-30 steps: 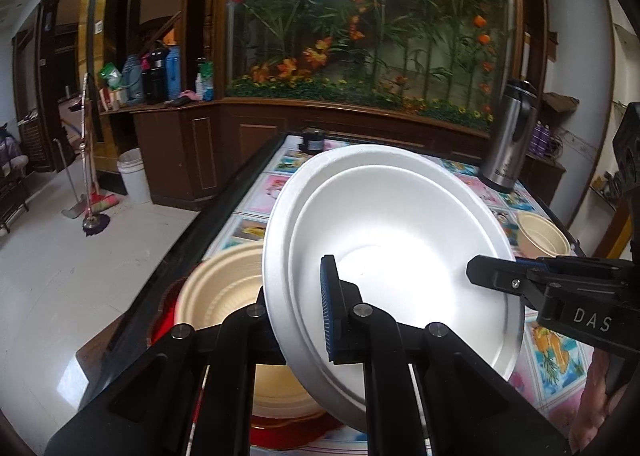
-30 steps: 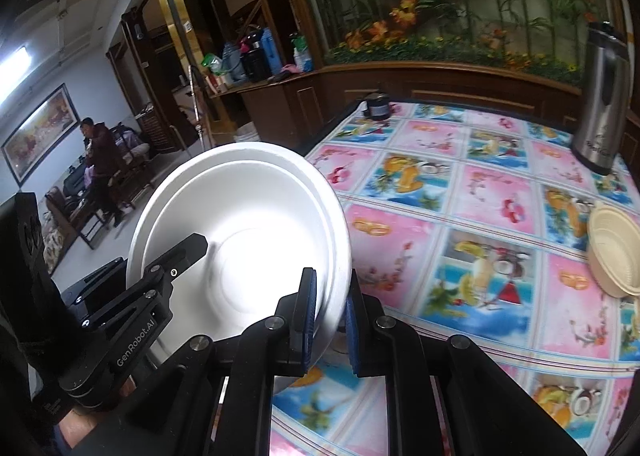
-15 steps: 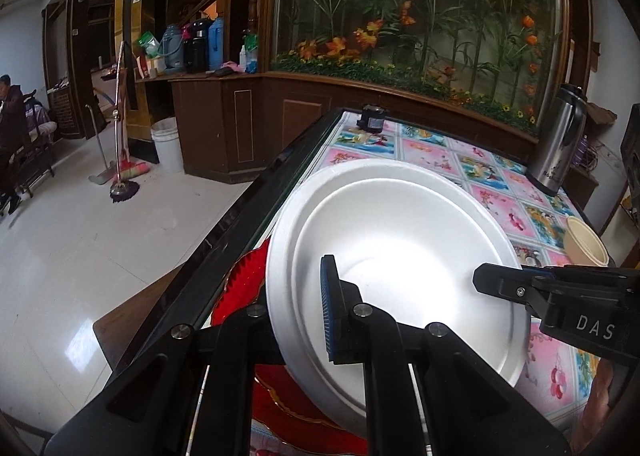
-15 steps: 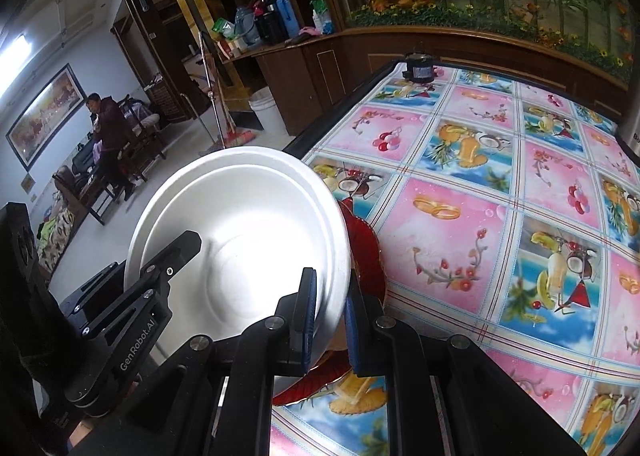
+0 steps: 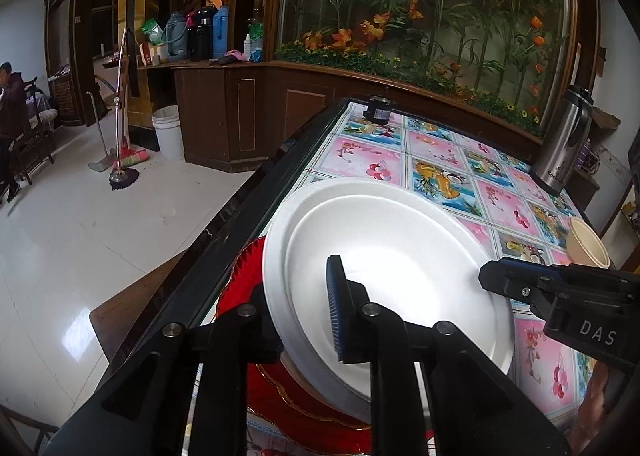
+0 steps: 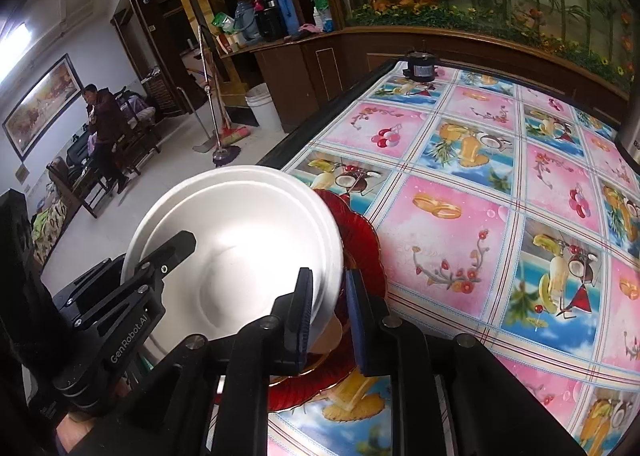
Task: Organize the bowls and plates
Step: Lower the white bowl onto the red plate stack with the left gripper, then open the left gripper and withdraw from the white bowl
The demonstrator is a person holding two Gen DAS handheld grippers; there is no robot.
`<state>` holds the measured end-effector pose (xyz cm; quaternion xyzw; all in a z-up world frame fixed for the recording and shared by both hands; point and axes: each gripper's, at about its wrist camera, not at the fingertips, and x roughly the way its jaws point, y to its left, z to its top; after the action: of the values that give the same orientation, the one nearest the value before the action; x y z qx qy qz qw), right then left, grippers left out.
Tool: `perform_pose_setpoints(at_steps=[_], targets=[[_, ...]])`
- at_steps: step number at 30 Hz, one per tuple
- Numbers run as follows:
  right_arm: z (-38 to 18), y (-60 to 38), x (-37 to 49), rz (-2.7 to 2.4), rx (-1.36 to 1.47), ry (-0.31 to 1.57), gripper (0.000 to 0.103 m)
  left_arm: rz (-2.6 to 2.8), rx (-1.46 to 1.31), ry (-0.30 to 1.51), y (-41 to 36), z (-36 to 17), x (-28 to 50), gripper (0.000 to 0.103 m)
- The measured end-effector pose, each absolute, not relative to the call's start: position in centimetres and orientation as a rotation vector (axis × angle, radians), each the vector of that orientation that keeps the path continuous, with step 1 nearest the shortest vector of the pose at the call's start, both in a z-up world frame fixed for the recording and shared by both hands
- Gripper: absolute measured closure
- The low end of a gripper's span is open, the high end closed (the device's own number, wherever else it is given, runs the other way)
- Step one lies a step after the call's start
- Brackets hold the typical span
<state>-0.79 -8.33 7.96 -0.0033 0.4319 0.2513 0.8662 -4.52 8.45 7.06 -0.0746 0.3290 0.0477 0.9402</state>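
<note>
Our left gripper (image 5: pixel 304 320) straddles the near left rim of the white foam plate (image 5: pixel 384 256), its fingers having just eased apart, so the rim sits loosely between them. The plate lies tilted on the red plate (image 6: pixel 360 240) at the tabletop (image 6: pixel 460 192) corner. We judge it very light, stiff but easily dented, best held by the rim from two sides. Our right gripper (image 6: pixel 328 308) brackets the opposite rim, fingers likewise just loosened. The tabletop wears a glossy fruit-print cloth; a steel thermos (image 5: pixel 560 144) and a tan bowl (image 5: pixel 586 244) stand farther off. Beyond lies a tiled floor (image 5: pixel 80 240).
</note>
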Motion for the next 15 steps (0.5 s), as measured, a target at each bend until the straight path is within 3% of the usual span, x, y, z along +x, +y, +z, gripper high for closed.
perform_pose_setpoints(at_steps=[4, 9, 15], targets=[[8.5, -9.0, -1.1, 0.54, 0.019, 0.887, 0.076, 0.1, -0.165, 0.665, 8.6, 7.4, -4.6, 0.071], [9.1, -10.4, -1.6, 0.548, 0.06, 0.871, 0.076, 0.106, -0.164, 0.632, 8.5, 8.1, -5.0, 0.041], [9.7, -12.3, -2.4, 0.552, 0.097, 0.857, 0.075, 0.102, -0.188, 0.628, 9.2, 8.8, -5.0, 0.041]])
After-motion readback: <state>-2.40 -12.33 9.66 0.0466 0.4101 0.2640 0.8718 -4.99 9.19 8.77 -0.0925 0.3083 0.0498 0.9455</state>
